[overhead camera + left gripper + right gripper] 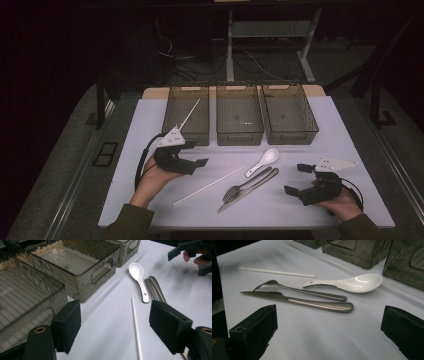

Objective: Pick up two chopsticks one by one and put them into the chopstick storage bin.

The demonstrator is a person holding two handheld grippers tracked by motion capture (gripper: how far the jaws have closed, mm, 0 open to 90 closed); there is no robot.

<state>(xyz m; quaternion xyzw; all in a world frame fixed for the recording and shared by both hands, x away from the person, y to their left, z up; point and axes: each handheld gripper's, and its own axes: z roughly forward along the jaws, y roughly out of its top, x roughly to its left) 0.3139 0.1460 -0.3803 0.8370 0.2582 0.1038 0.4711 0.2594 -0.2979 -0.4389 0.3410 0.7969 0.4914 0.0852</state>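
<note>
On the white table a white chopstick [209, 185] lies at a slant, with a white ceramic spoon [263, 161] to its right. Below the spoon a metal fork [232, 192] and a metal knife [261, 182] lie side by side. My left gripper [196, 154] hovers left of the chopstick, open and holding nothing. In the left gripper view the chopstick [135, 325] runs up between the wide-apart jaws of that gripper [116, 315]. My right gripper [296, 179] sits open at the right, its jaws toward the cutlery. The right gripper view has the knife [312, 303], fork [299, 290] and spoon [352, 283] ahead.
Three smoky see-through bins stand in a row at the back: left [200, 136], middle [239, 137], right [290, 136]. A second white chopstick [190, 115] leans inside the left bin. The floor beyond holds desk legs and cables.
</note>
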